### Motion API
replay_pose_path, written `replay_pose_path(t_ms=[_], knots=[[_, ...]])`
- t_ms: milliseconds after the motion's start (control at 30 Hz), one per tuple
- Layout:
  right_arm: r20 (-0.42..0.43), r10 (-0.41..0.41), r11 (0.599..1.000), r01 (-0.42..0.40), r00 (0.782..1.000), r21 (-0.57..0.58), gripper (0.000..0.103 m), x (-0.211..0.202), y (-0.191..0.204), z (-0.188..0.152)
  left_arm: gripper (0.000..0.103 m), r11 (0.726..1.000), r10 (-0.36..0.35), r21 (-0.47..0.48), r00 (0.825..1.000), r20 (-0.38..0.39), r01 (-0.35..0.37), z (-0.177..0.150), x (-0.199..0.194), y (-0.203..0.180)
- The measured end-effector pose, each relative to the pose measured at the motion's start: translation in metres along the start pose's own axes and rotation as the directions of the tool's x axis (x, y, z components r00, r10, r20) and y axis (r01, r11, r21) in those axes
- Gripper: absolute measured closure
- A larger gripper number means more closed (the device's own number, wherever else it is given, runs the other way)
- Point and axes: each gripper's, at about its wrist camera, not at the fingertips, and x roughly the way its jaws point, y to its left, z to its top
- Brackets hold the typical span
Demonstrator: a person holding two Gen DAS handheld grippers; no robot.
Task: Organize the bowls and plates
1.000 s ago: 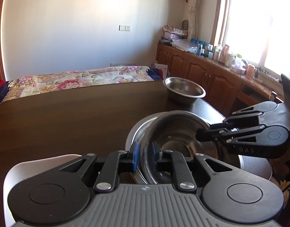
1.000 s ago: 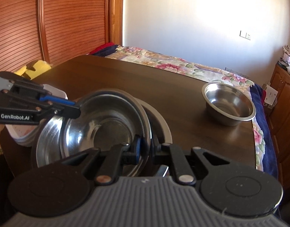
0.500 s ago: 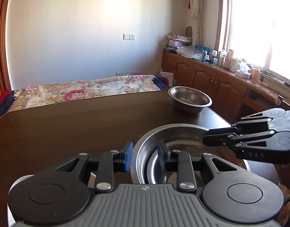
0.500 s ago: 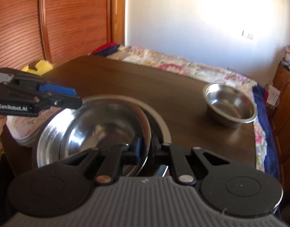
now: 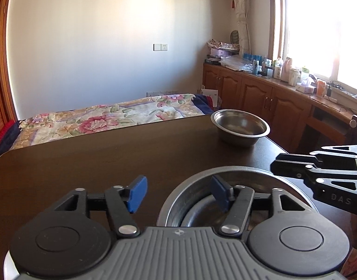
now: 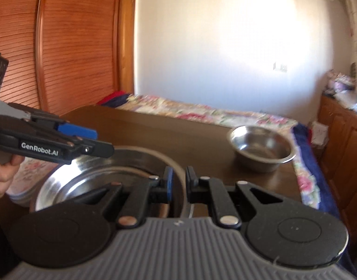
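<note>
- Since a second earlier, the left gripper (image 5: 178, 194) had let go of the near rim of the large stainless-steel bowl (image 5: 246, 175) it had been pinching, and its view had lifted, so more of the wall showed.
- Its jaws were opening: one blue pad (image 5: 137, 193) stood out over the dark brown wooden table (image 5: 108, 163) and the other hung inside the bowl, with the rim between them but not pressed.
- The right gripper (image 6: 178, 182) was pressed together on the opposite rim of that same bowl, which lay directly below and ahead of its fingertips.
- In the right wrist view, a second steel rim showed under the held bowl, so it sat nested in another dish.
- Left of the bowl, beneath the left gripper, lay a white plate with a floral print (image 6: 27, 175).
- A bare hand (image 6: 1, 172) gripped the left gripper's handle at the frame's left edge.
- A smaller round steel bowl (image 5: 240, 127) stood well ahead and to the right of both grippers, near the table's far corner.
- Beyond the table lay a bed with a flowered quilt (image 5: 104, 121).
</note>
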Motion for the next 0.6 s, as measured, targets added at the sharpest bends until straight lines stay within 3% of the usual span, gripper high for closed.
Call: replay_pose_path(t_ms=[233,367,600], knots=[[0.034,-0.037,0.998,0.035,0.999,0.056,0.09,0.0,-0.02,-0.005,0.026,1.0,-0.004,0.013,1.0,0.009,0.003,0.007,0.011,-0.005],[0.041,-0.064,0.996,0.061,0.997,0.065,0.09,-0.001,-0.033,-0.006,0.014,1.0,-0.014,0.026,1.0,0.026,0.013,0.013,0.014,-0.01],[0.043,-0.128,0.99,0.125,0.991,0.06,0.086,0.003,-0.055,-0.003,0.012,0.998,-0.021,0.066,0.999,0.042,0.018,0.029,0.02,-0.018]])
